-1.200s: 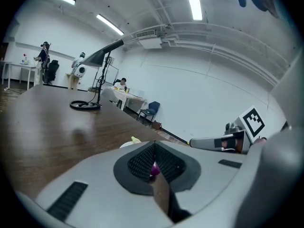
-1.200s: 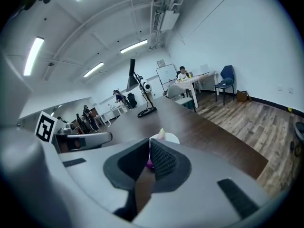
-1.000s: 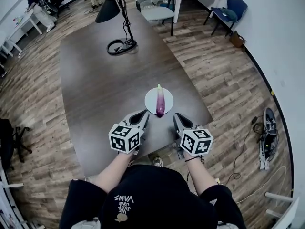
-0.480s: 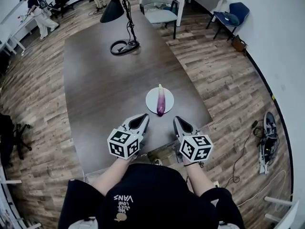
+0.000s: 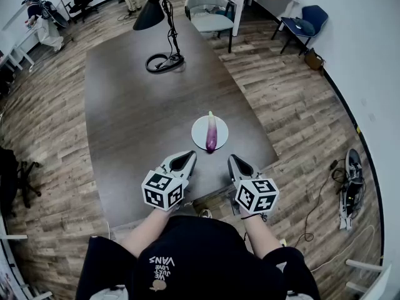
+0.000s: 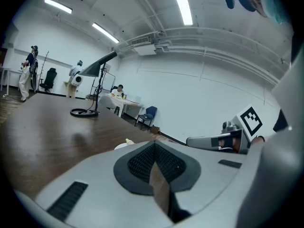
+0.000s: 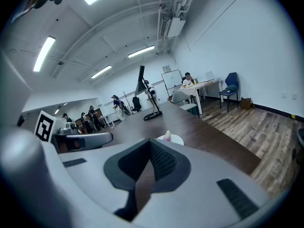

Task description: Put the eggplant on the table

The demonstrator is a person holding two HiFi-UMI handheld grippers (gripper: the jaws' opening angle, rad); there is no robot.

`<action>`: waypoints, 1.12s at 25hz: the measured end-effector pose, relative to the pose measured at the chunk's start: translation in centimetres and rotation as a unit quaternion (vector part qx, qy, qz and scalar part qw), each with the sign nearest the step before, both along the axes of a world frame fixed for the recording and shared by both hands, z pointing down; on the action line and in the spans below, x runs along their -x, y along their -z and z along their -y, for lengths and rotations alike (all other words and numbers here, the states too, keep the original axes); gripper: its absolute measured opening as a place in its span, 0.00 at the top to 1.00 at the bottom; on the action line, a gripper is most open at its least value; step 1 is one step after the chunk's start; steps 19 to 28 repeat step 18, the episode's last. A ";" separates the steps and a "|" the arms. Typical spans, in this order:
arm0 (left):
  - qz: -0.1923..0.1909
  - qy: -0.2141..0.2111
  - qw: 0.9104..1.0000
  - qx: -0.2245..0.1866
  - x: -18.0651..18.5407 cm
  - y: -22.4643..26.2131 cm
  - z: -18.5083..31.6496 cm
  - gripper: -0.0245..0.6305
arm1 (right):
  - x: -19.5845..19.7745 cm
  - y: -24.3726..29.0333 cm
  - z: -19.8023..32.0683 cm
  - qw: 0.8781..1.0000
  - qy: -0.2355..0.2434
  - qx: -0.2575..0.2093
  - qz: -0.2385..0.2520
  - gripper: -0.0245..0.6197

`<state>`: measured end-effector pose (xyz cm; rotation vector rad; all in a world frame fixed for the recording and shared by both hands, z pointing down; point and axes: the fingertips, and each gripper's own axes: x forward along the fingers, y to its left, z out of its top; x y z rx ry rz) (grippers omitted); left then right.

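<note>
Both shut & empty, left gripper (image 5: 184, 161) & right gripper (image 5: 236, 165) hover at the table's (image 5: 137, 105) near edge, flanking the plate (image 5: 199, 132) w/ the eggplant (image 5: 211, 133) on it, prob. so I can reach it.

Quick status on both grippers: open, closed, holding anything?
Left gripper: closed, holding nothing.
Right gripper: closed, holding nothing.

Dark table (image 5: 125, 105) on plank floor (image 5: 294, 99), white walls (image 5: 369, 36) (blue chair (image 5: 300, 19) alongside), ceiling strip lights (image 6: 180, 4)
</note>
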<state>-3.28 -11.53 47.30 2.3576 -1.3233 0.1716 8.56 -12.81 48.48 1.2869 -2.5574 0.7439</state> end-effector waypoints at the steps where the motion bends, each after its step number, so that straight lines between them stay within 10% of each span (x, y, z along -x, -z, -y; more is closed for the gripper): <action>1: 0.001 -0.001 1.000 -0.002 0.0 0.1 0.1 0.95 | 0.0 0.0 0.1 1.000 0.000 -0.001 -0.002 0.93; 28: -0.010 0.005 1.000 -0.001 0.2 -0.1 0.3 0.95 | 0.3 0.2 0.3 1.000 0.000 -0.005 -0.006 0.93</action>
